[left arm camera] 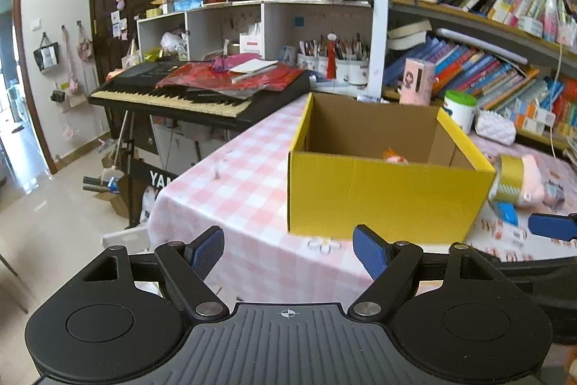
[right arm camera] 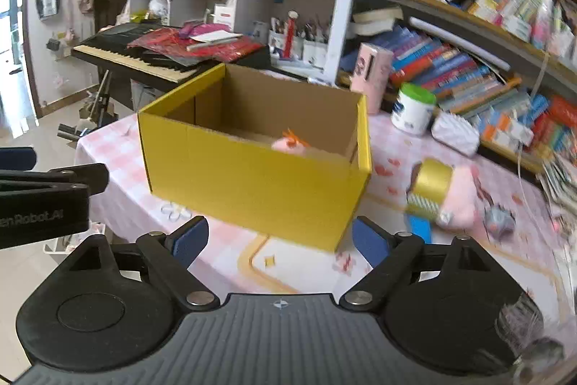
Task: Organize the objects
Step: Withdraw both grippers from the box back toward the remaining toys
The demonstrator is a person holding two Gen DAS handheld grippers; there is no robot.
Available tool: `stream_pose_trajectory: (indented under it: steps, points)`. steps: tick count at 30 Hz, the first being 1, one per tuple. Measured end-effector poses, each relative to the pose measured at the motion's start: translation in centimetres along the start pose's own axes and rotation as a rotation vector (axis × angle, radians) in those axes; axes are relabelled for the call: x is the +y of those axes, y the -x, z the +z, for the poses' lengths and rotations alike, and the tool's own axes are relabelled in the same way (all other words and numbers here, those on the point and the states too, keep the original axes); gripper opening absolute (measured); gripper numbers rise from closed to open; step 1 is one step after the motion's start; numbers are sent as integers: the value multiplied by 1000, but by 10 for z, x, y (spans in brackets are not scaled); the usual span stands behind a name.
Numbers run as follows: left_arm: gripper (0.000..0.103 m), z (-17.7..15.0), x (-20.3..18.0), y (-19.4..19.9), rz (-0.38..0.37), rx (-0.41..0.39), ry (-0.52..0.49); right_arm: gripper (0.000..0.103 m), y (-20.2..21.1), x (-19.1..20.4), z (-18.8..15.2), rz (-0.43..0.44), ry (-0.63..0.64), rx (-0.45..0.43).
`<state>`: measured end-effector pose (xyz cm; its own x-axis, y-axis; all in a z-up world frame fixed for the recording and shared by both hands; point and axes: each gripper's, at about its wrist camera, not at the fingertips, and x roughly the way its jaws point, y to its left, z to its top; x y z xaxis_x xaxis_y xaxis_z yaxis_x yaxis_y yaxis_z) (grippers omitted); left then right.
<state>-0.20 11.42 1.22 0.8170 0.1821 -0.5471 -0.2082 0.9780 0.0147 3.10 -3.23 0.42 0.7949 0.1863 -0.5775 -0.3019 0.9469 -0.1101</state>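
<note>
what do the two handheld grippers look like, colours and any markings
Both are black plastic. The left gripper and right gripper each have two angled linkage arms with silver pivot screws, ending in blue ribbed pads. A grey ridged plate with a small crosshair mark sits between two round black housings. White lettering, partly cut off, runs along the left gripper's side in the right wrist view.

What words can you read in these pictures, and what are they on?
"YAM", cut off: keyboard stand panel.
"en Robot.AI", start cut off: left hand-held gripper's body.
"Printing", faint: white box in the shelf cubby.
Book spines, box labels: too small or blurred to read.
</note>
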Motion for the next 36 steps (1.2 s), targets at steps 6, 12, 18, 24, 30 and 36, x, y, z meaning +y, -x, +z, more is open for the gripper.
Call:
stream_pose_trajectory:
  steps: [6,12,18,24,30,36]
  points:
    - [85,-17,0,11,10,29,-60,91,10,-4,-21,-70,-79,54]
    - [86,-31,-4,14,6,80,-120,94,17,-7,-38,-123,-136,95]
    - [87,-41,-13,17,-27,107,-165,96,26,-10,-52,-164,-154,114]
    - [87,-46,-27,18,-82,116,-195,97,35,-21,-63,-210,-179,132]
    - [87,-46,-44,18,-141,120,-226,97,43,-36,-70,-267,-210,145]
    - [87,-45,-62,16,-192,118,-255,97,49,-51,-76,-318,-241,155]
